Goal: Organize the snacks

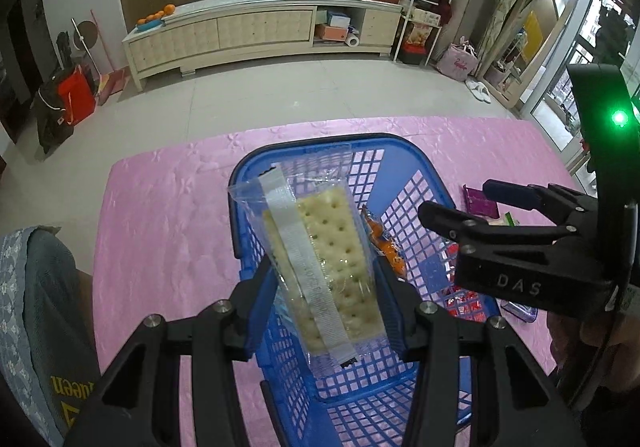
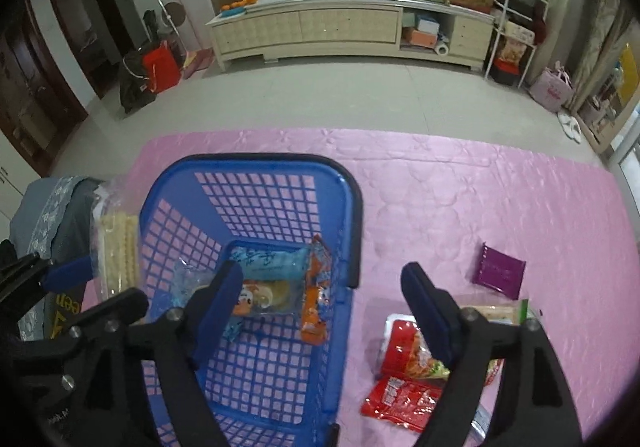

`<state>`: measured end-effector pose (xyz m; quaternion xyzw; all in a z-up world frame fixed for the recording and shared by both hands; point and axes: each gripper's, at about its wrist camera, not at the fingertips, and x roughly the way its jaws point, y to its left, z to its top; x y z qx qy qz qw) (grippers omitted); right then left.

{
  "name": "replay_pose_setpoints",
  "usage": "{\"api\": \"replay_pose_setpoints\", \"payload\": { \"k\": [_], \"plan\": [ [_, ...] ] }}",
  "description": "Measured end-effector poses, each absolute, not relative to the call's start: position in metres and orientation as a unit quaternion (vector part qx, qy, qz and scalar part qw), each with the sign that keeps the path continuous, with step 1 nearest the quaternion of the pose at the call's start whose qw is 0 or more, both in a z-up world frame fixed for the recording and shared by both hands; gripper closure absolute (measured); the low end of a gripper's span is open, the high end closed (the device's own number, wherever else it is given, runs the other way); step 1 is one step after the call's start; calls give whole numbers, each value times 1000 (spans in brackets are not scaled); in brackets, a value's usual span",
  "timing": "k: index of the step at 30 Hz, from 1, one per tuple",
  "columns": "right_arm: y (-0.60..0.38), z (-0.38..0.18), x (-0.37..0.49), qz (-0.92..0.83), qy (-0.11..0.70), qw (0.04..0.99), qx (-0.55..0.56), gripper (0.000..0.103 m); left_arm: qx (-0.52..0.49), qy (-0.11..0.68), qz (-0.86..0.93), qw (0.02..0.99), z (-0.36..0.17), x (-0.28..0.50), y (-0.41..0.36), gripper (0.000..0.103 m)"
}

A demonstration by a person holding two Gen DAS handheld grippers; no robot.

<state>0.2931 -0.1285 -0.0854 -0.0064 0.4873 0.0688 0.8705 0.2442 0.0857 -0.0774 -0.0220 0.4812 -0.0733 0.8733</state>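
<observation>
In the left wrist view, the left gripper (image 1: 324,295) stood at the bottom centre of the frame, and its two blue pads were clamped on the sides of a cracker pack (image 1: 320,267). The pack was a clear wrapper with pale crackers inside, and it was held tilted above the blue basket (image 1: 240,183), with its top leaning to the upper left. At the right of this view the right gripper (image 1: 456,203) reached over the basket, its fingers apart and nothing between them. In the right wrist view, the right gripper (image 2: 320,287) filled the bottom, and its jaws stood wide apart: one finger (image 2: 218,299) hung inside the basket (image 2: 348,215), the other over the pink cloth (image 2: 460,187) outside it. On the basket floor lay a light blue packet (image 2: 268,261), a clear packet (image 2: 272,297) just in front of it, and an orange packet (image 2: 316,295) at their right. On the cloth, at the lower right, lay two red packets (image 2: 400,399), and a purple packet (image 2: 498,271) a little farther. At the left edge, the cracker pack (image 2: 116,255) was seen beside the basket wall. Behind the table, a pale floor led to a long low cabinet (image 2: 340,27) at the far wall.
</observation>
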Motion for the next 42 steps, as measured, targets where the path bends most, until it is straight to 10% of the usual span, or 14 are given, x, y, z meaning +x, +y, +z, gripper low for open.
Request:
{"api": "replay_pose_setpoints", "payload": {
  "k": [42],
  "plan": [
    [-190,-99,256,59,500,864,1,18,-8,549,-110,829,-129,251,30,54]
  ]
}}
